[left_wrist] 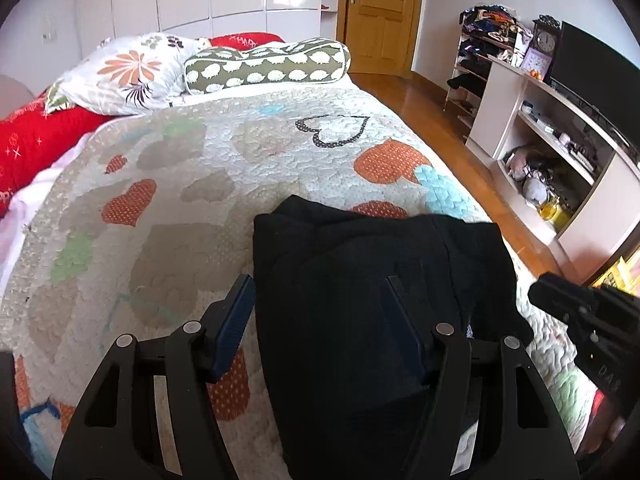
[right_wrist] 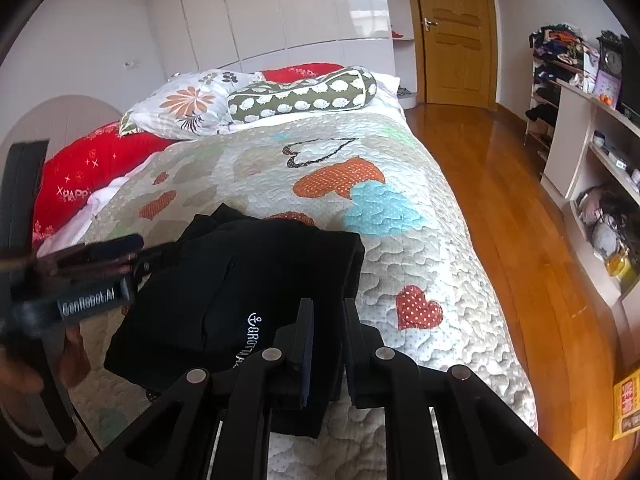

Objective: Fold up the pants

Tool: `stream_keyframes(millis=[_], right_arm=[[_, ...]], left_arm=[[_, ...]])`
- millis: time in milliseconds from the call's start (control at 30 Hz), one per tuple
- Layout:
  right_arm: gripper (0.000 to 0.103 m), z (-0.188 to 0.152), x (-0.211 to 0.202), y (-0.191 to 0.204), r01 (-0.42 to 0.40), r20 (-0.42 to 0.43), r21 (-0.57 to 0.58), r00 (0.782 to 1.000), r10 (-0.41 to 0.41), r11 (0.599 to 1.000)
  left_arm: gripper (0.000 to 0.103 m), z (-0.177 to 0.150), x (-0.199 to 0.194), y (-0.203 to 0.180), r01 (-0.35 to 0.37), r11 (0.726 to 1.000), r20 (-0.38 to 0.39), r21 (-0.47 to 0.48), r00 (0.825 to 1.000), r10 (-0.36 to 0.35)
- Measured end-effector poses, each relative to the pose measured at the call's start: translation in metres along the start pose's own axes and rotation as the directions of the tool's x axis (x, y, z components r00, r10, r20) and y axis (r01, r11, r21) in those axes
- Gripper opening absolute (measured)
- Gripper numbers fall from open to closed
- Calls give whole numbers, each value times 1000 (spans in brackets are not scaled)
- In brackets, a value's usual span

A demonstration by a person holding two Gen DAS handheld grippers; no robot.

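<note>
The black pants (left_wrist: 360, 280) lie folded into a thick rectangle on the heart-patterned quilt (left_wrist: 180, 184) near the bed's front right side; they show in the right wrist view (right_wrist: 248, 280) with white lettering. My left gripper (left_wrist: 320, 292) is open, its fingers straddling the left part of the pants from above. My right gripper (right_wrist: 328, 308) has its fingers close together over the near right corner of the pants; whether cloth is pinched between them is unclear. The left gripper also shows at the left of the right wrist view (right_wrist: 116, 248), and the right gripper at the right edge of the left wrist view (left_wrist: 540, 288).
Pillows (left_wrist: 120, 72) and a bolster (left_wrist: 268, 66) lie at the head of the bed, with a red blanket (left_wrist: 36, 144) on the left. Wooden floor (right_wrist: 500, 208), a shelf unit (left_wrist: 560, 152) with a TV, and a door (left_wrist: 380, 12) are to the right.
</note>
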State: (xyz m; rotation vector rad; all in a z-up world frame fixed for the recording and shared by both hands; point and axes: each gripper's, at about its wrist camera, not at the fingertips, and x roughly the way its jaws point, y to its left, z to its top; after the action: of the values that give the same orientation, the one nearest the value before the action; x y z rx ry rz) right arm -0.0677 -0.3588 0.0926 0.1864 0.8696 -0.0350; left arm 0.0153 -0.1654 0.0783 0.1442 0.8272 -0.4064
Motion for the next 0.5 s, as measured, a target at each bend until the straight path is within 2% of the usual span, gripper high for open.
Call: stream_keyframes(millis=[133, 500], right_arm=[[29, -1, -5, 1, -1, 4, 11, 1000, 1, 1000], [30, -5, -8, 14, -22, -9, -15, 1000, 22, 1000]], left_arm=[[66, -7, -5, -2, -6, 1000, 10, -1, 1000, 6], [66, -14, -12, 5, -58, 998, 28, -24, 998, 59]])
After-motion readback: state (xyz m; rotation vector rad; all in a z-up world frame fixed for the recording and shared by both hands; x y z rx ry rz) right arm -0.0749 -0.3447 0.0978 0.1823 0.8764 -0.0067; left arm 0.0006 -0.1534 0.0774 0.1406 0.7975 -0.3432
